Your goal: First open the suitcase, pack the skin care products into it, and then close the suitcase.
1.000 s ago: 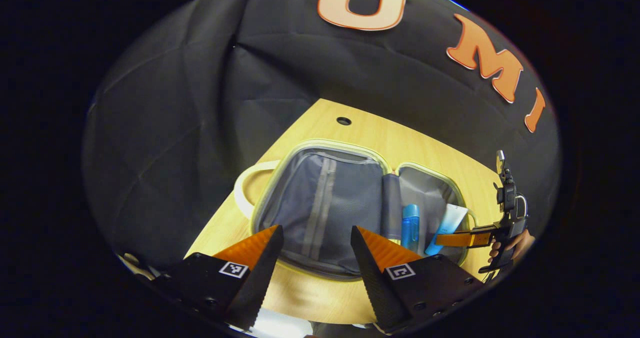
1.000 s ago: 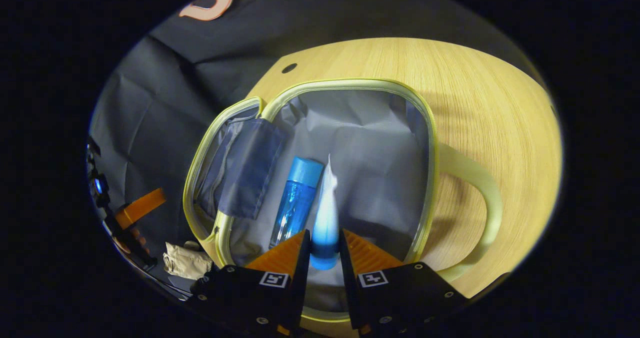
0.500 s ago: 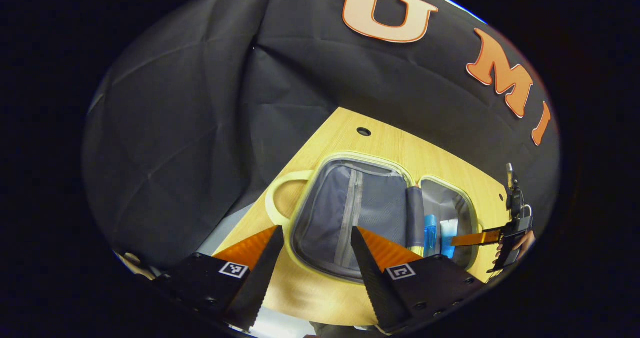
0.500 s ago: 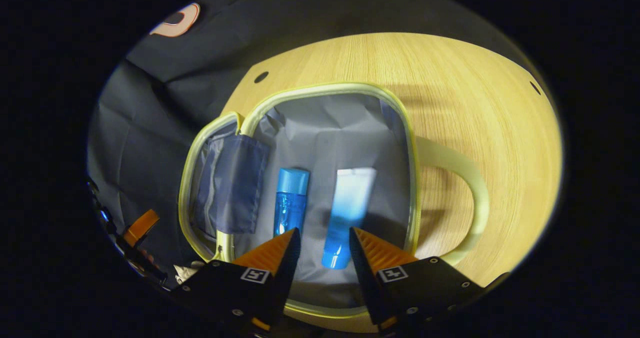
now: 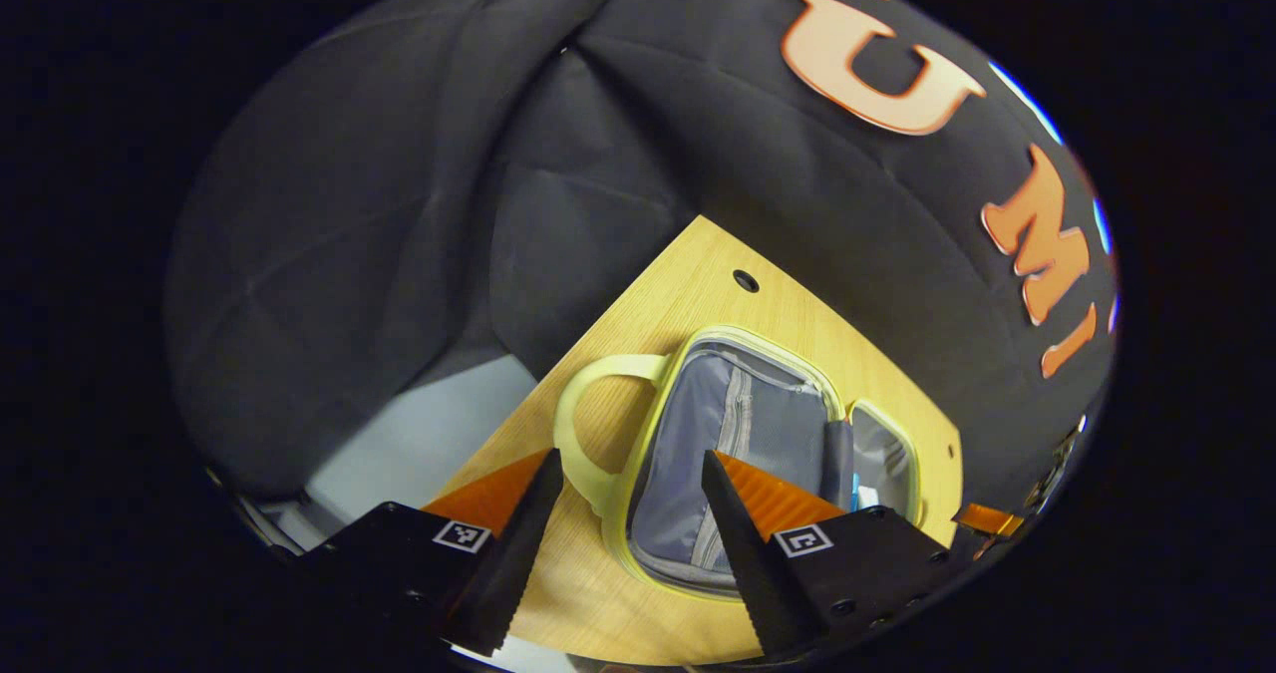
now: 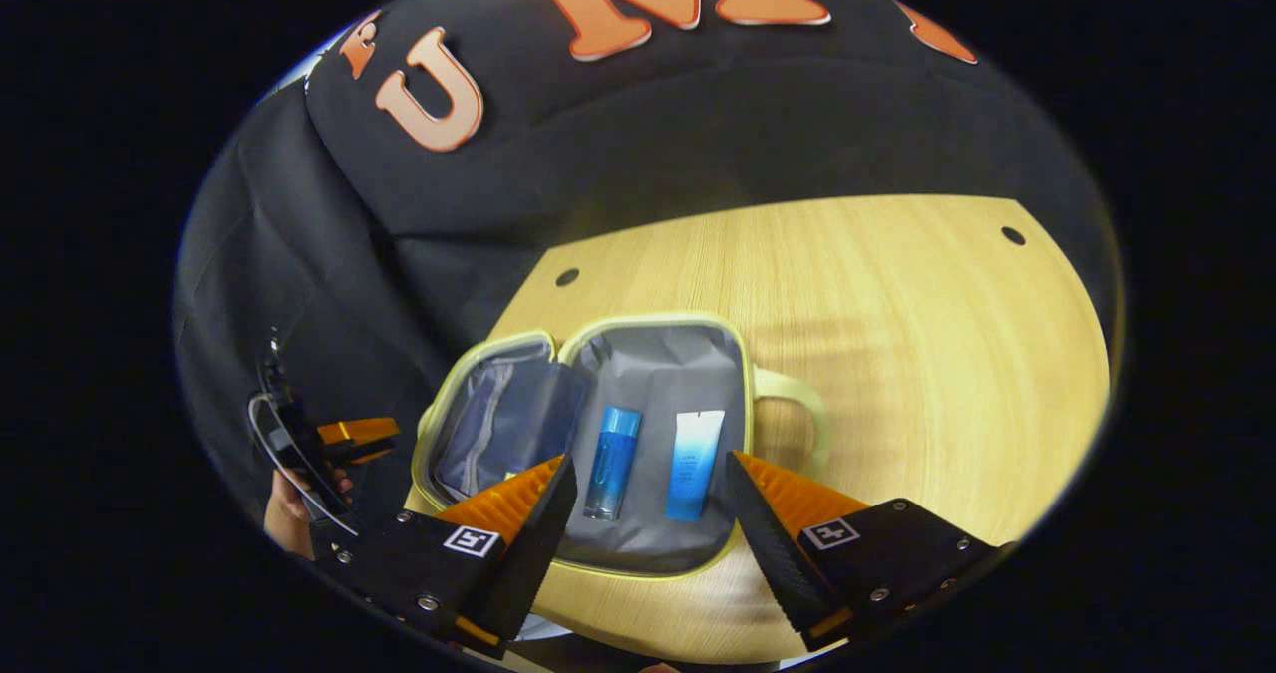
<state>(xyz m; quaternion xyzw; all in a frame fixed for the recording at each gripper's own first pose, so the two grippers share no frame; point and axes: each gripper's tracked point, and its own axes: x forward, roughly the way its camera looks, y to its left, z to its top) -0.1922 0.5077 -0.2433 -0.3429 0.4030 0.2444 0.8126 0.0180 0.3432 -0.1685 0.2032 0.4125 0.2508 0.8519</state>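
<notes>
Left gripper (image 5: pixel 623 484) hangs spread and empty above the open suitcase (image 5: pixel 738 424) on the wooden table (image 5: pixel 698 284). Right gripper (image 6: pixel 648 494), also spread, hovers over the blue bottle (image 6: pixel 611 448) and tube (image 6: pixel 692 451) lying inside.

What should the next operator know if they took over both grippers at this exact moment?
Left gripper: open, empty, above the suitcase's handle side.
Right gripper: open, empty, above the case.
The suitcase lies open on the wooden table. The blue bottle and the blue-and-white tube lie side by side in its right half.
Done: opening and packing, as far as these views show.
Left: fold the left half over and close the case.
</notes>
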